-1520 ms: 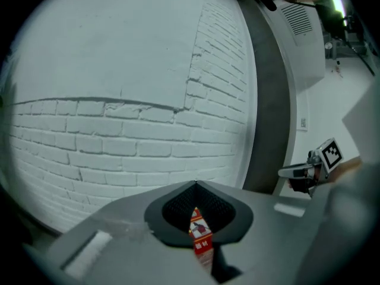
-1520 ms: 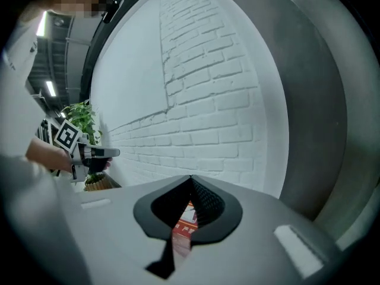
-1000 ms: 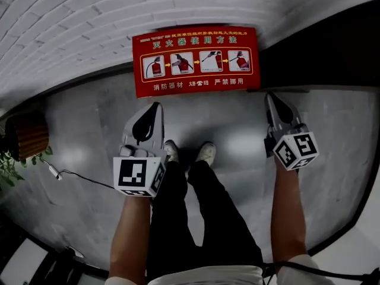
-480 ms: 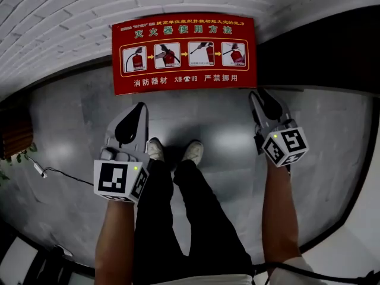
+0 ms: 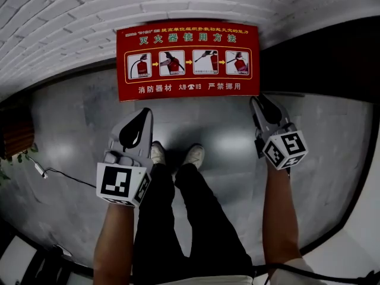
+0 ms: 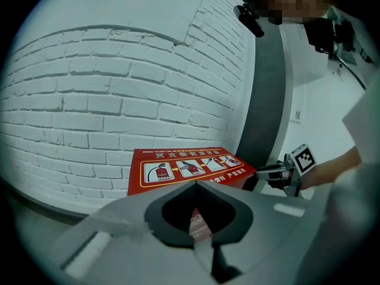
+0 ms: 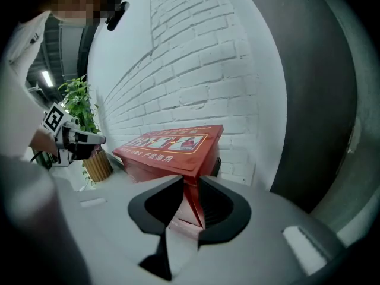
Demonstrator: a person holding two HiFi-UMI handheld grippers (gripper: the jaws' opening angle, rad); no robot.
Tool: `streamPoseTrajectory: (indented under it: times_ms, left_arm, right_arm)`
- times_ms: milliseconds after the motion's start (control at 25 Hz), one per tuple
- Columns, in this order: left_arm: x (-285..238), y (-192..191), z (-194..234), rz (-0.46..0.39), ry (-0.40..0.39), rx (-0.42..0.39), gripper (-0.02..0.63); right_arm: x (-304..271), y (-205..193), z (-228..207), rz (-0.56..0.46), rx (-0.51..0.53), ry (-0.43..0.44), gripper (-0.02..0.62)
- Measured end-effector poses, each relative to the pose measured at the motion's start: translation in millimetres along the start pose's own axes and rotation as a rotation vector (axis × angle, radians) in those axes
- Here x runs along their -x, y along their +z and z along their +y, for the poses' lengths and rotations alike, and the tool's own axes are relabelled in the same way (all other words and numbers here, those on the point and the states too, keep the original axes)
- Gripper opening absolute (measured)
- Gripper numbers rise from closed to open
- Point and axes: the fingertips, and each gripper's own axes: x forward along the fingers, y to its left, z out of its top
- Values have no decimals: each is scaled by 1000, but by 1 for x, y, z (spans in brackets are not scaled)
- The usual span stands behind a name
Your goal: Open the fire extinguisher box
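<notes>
The red fire extinguisher box (image 5: pixel 187 58) stands on the floor against the white brick wall, its sloped lid printed with instruction pictures and lying closed. My left gripper (image 5: pixel 146 111) hovers just short of the box's front left, tips together, holding nothing. In the left gripper view the box (image 6: pixel 184 165) lies ahead beyond the left gripper (image 6: pixel 196 184). My right gripper (image 5: pixel 255 101) is close to the front right corner of the box. In the right gripper view the right gripper (image 7: pixel 190 180) shows a narrow gap, with the corner of the box (image 7: pixel 169 144) seen through it. Neither touches the box.
The person's shoes (image 5: pixel 175 154) stand on grey floor between the grippers. A potted plant in a wicker basket (image 5: pixel 18 135) and a thin cable (image 5: pixel 65 174) are at the left. A dark wall panel (image 5: pixel 320 52) rises right of the box.
The head view has swung a little, so the box sits differently in frame. Both grippers stay close in front of the box, the right one slightly nearer its corner. Jaws unchanged.
</notes>
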Motion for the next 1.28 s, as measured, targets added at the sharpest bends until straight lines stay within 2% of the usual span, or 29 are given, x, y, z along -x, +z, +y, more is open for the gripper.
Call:
streamPoseTrajectory:
  times_ms: [200,400,720,1000,1280]
  left_arm:
    - [-2,7,-1,-18,6,19,6]
    - [2,20,-2,-19,-10,-57,6]
    - [10,112,0,-130,-2,-69,6]
    - [28,144,4,-122,13,-122,6]
    - [47,176,15,-160,61,-90,6]
  right_arm:
    - [4,7,2,-5,12,-4,75]
    - [20,26,8,-43,0,-12,74]
    - [27,133,11,-165,-33,-12,71]
    - [6,208,-7,-203,-71,-21,67]
    - [-30,257,-29,-198,-109,-48,59]
